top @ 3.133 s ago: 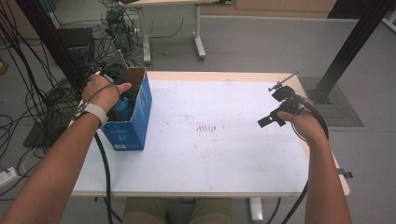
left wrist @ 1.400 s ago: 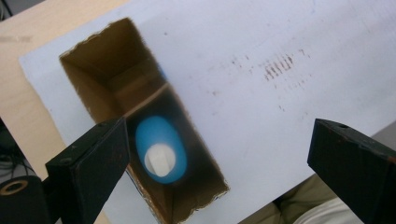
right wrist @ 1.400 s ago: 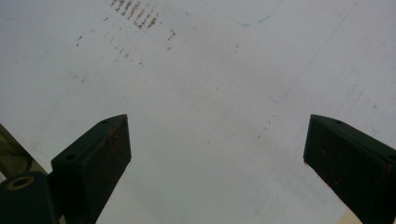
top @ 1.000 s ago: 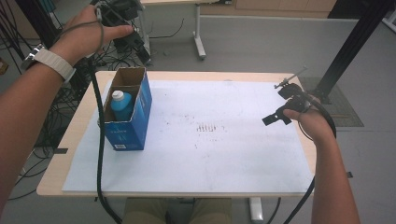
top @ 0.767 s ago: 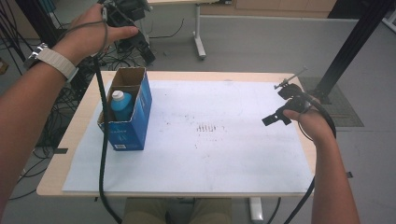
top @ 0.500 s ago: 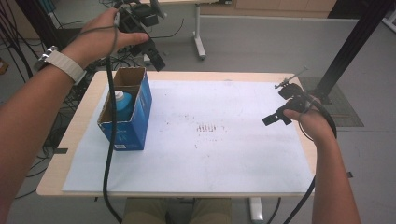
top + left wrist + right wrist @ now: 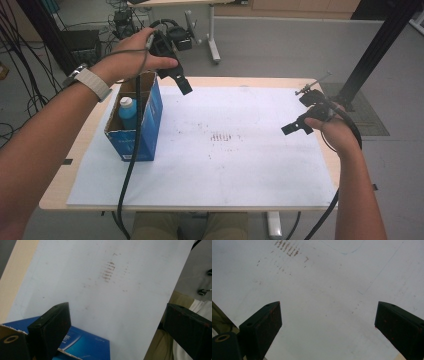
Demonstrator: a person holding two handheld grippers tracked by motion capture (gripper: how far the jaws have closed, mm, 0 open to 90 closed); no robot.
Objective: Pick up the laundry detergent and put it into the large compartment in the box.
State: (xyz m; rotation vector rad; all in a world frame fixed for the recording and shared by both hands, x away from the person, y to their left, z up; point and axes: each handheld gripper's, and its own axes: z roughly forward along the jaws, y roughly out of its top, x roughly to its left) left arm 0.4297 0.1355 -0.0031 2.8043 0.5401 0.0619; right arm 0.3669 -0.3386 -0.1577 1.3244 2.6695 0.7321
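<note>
Bottle stands in the open blue box, only its white cap and blue shoulder visible, rest hidden by box walls. Left gripper is raised above and just beyond the box, jaws wide apart, empty; box corner cut off below it. Right gripper far to the side over white paper, wide open, empty. Faint brown smudges between the two.

The open cardboard box at the left is blue outside, with small white print on its side and plain brown flaps. The plastic bottle in it is blue with a white cap. The tabletop is pale wood, covered by a white paper sheet speckled with rows of brownish marks near its middle. Both the left tool and the right tool are black.
</note>
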